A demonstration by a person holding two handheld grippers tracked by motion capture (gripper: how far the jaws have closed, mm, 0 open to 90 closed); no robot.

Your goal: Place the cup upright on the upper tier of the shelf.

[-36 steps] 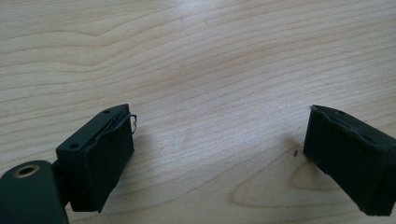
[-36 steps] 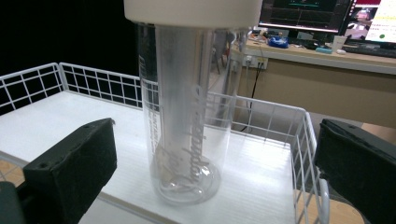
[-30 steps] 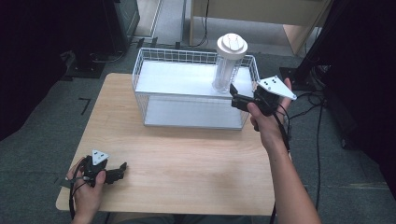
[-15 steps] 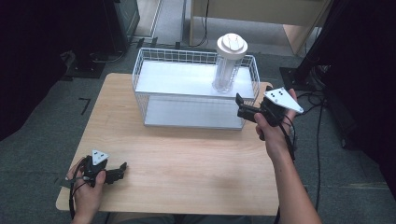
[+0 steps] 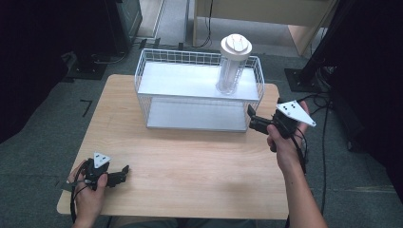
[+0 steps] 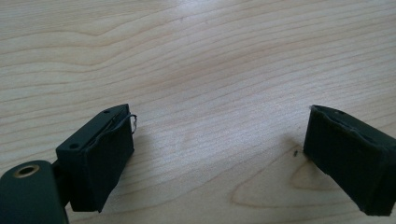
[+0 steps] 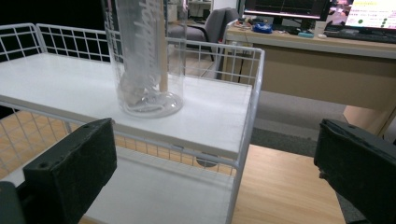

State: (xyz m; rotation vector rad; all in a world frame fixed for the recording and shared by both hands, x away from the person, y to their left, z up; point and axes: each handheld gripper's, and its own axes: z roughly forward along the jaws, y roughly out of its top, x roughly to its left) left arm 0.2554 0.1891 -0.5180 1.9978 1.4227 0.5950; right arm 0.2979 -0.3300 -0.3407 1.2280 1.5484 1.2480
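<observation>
A white wire rack with two white shelves stands at the back of the wooden table. On the right end of its upper shelf stands a tall clear jar with a white lid; its base and ribbed wall rise ahead in the right gripper view. My right gripper hovers open and empty at the rack's front right corner, apart from the wire post. My left gripper rests low at the table's front left, open, with bare wood between its jaws.
Cables trail over the dark floor right of the table, beside a black stand base. A desk with monitors lies beyond the rack. Bare wood stretches between the two grippers.
My right gripper has drawn back and down from beside the jar to the rack's front right corner. The left gripper has stayed put.
</observation>
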